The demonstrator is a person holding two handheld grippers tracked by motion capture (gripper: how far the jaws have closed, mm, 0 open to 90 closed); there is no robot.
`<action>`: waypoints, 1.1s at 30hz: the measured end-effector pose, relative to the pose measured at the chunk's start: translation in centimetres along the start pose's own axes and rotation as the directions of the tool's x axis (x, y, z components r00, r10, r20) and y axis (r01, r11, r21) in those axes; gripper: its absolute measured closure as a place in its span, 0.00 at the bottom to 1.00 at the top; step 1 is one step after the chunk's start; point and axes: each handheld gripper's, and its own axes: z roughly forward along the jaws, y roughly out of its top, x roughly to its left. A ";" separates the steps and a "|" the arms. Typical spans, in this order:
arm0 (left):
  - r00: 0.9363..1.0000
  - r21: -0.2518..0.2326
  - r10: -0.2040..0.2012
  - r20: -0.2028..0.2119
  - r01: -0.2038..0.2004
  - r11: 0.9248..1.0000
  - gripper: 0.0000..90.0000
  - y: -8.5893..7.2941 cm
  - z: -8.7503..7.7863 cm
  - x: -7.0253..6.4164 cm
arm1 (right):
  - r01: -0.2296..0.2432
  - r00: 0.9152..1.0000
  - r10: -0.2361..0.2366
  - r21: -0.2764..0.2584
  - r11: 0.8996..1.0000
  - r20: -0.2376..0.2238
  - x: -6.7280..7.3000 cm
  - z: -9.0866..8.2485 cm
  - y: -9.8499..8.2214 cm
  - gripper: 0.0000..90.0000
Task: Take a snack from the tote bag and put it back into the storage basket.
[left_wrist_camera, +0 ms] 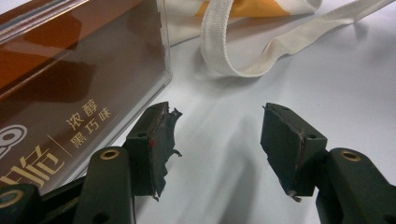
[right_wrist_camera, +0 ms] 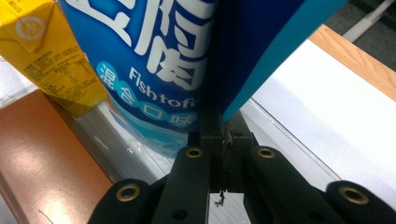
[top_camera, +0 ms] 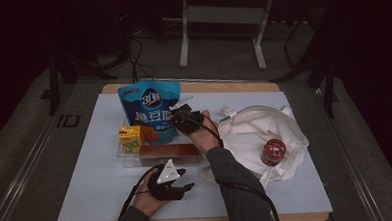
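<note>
Tongs in the person's right hand [top_camera: 188, 117] are clamped tight on the edge of a blue snack pouch [top_camera: 149, 110], which stands upright near the back left of the white-covered table [top_camera: 87, 180]. In the right gripper view the two black jaws meet with the pouch's side seam pinched between them, and the pouch [right_wrist_camera: 154, 60] rises above them with white lettering on its face. Just beside the pouch, on its left in the high view, stands a small yellow drink carton [top_camera: 130, 138]; the same carton [right_wrist_camera: 51, 60] shows at the upper left of the right gripper view, close against the pouch. Both stand at a clear plastic box [top_camera: 161, 154] with a brown insert, which lies flat in front of the pouch.

The left tongs [top_camera: 179, 184] rest low near the front of the table, just in front of the clear box, with nothing between them. In the left gripper view the jaws stand well apart over bare white surface, and the corner of the clear box [left_wrist_camera: 70, 93], printed with pale characters on brown, lies just beside the jaw on the picture's left side.

To the right of the right hand lies a crumpled white cloth bag [top_camera: 265, 132], its strap [left_wrist_camera: 233, 46] looping across the table in the left gripper view. A small red tin [top_camera: 273, 152] lies on the bag.
</note>
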 end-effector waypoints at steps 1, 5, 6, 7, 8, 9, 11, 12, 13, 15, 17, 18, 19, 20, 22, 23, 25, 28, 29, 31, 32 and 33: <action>1.000 0.000 0.000 0.000 0.000 1.000 0.48 0.0 0.0 0.0 | -0.011 1.000 0.011 0.002 1.000 -0.002 -0.1 -0.1 -0.1 0.97; 1.000 -0.002 -0.002 0.003 0.002 1.000 0.48 0.0 0.0 0.0 | -0.022 0.999 0.021 -0.016 1.000 -0.027 -0.5 -1.0 -0.3 0.92; 1.000 -0.002 -0.001 0.003 0.001 1.000 0.48 0.0 0.0 0.1 | -0.022 0.999 0.022 -0.023 0.999 -0.031 -0.6 -1.3 -0.3 0.90; 1.000 -0.001 -0.001 0.002 0.001 1.000 0.48 0.0 0.0 0.1 | -0.022 0.999 0.021 -0.035 0.999 -0.037 -0.8 -1.7 -0.3 0.89; 1.000 -0.001 -0.003 0.001 0.003 1.000 0.48 0.0 0.0 0.0 | -0.020 0.999 0.019 -0.042 0.999 -0.043 -0.9 -2.1 -0.3 0.88; 1.000 -0.003 -0.003 0.000 0.003 1.000 0.48 0.0 0.0 0.0 | -0.014 0.999 0.012 -0.048 0.999 -0.048 -1.0 -2.4 -0.3 0.87; 1.000 -0.003 -0.002 0.000 0.002 1.000 0.48 0.0 0.0 0.0 | -0.010 0.998 0.006 -0.061 0.998 -0.055 -1.2 -3.0 -0.4 0.85; 1.000 -0.003 -0.001 0.000 0.001 1.000 0.48 0.0 0.0 0.0 | -0.010 0.997 0.004 -0.074 0.997 -0.072 -1.3 -3.4 -0.6 0.84; 1.000 -0.002 0.000 0.000 0.000 1.000 0.48 0.0 0.0 0.0 | -0.012 0.996 0.005 -0.087 0.996 -0.086 -1.3 -3.8 -0.7 0.84; 1.000 -0.002 -0.002 -0.001 0.002 1.000 0.48 0.0 0.0 0.0 | -0.010 0.996 0.000 -0.101 0.995 -0.091 -1.3 -4.6 -1.2 0.83; 1.000 -0.001 -0.002 -0.001 0.002 1.000 0.48 0.0 0.0 0.0 | 0.001 0.996 -0.010 -0.104 0.995 -0.086 -1.5 -5.2 -1.7 0.82; 1.000 -0.001 -0.001 -0.002 0.001 1.000 0.48 0.0 0.0 0.0 | 0.002 0.996 -0.011 -0.106 0.994 -0.086 -1.6 -5.4 -2.0 0.81; 1.000 0.000 -0.001 -0.003 0.001 1.000 0.48 0.0 0.0 0.0 | 0.000 0.996 -0.009 -0.106 0.994 -0.084 -1.7 -5.7 -2.2 0.81; 1.000 0.000 -0.001 -0.003 0.001 1.000 0.48 0.0 0.0 0.0 | -0.001 0.997 -0.008 -0.108 0.994 -0.081 -1.9 -6.0 -2.4 0.81; 1.000 -0.001 -0.004 -0.003 0.004 1.000 0.47 0.0 0.0 0.1 | -0.011 0.997 0.002 -0.107 0.994 -0.077 -2.3 -6.4 -2.6 0.80; 1.000 -0.002 -0.006 -0.003 0.006 1.000 0.47 0.0 0.0 0.1 | -0.015 0.997 0.007 -0.107 0.994 -0.077 -2.5 -6.5 -2.8 0.80; 1.000 -0.002 -0.006 -0.003 0.006 1.000 0.47 0.0 0.0 0.1 | -0.017 0.998 0.010 -0.101 0.995 -0.070 -2.7 -6.8 -3.0 0.80; 1.000 -0.001 -0.004 -0.004 0.004 1.000 0.47 0.0 0.0 0.0 | -0.022 0.998 0.015 -0.100 0.995 -0.067 -2.9 -7.1 -3.2 0.79; 1.000 -0.001 -0.004 -0.005 0.004 1.000 0.47 0.0 0.0 0.0 | -0.022 0.998 0.016 -0.096 0.995 -0.062 -2.9 -7.3 -3.3 0.79; 1.000 -0.002 -0.003 -0.006 0.003 1.000 0.47 0.0 0.0 0.0 | -0.019 0.999 0.015 -0.085 0.996 -0.049 -2.8 -7.5 -3.5 0.80; 1.000 -0.002 -0.004 -0.006 0.004 1.000 0.47 0.0 0.0 0.0 | -0.015 0.999 0.011 -0.083 0.996 -0.049 -2.7 -7.6 -3.6 0.80; 1.000 -0.002 -0.004 -0.006 0.004 1.000 0.47 0.0 0.0 0.0 | -0.010 0.999 0.006 -0.078 0.997 -0.046 -2.6 -7.8 -3.7 0.80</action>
